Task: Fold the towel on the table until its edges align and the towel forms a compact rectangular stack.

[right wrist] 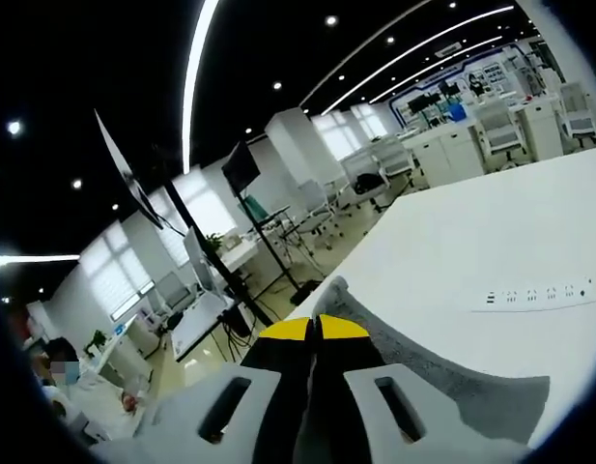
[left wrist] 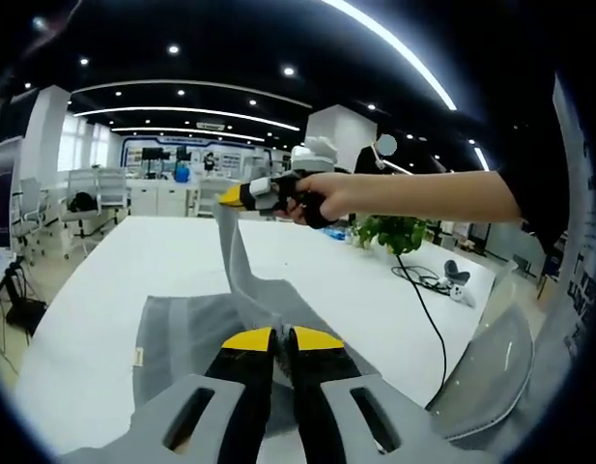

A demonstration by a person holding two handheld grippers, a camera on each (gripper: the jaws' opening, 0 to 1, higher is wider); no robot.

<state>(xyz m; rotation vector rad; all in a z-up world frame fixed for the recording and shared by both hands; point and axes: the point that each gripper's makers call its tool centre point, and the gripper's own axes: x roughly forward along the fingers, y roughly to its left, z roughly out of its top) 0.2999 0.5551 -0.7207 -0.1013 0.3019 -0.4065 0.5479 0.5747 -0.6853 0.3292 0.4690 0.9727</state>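
A grey towel (left wrist: 182, 333) lies partly spread on the white table (left wrist: 153, 261). My left gripper (left wrist: 283, 336) is shut, its yellow-tipped jaws pinching a raised fold of the towel near the front. The right gripper (left wrist: 241, 195), held by a person's hand (left wrist: 326, 196), is up above the table and shut on a towel corner, so a strip of cloth hangs taut from it down to the rest. In the right gripper view, the right gripper (right wrist: 315, 329) has its jaws closed on the towel (right wrist: 452, 382), which trails off to the right over the table (right wrist: 471, 242).
A potted plant (left wrist: 392, 232), a black cable (left wrist: 423, 285) and small white devices (left wrist: 457, 280) sit at the table's right side. A grey chair back (left wrist: 486, 377) stands at the near right. A white power strip (right wrist: 539, 290) lies on the table. Desks and stands fill the room behind.
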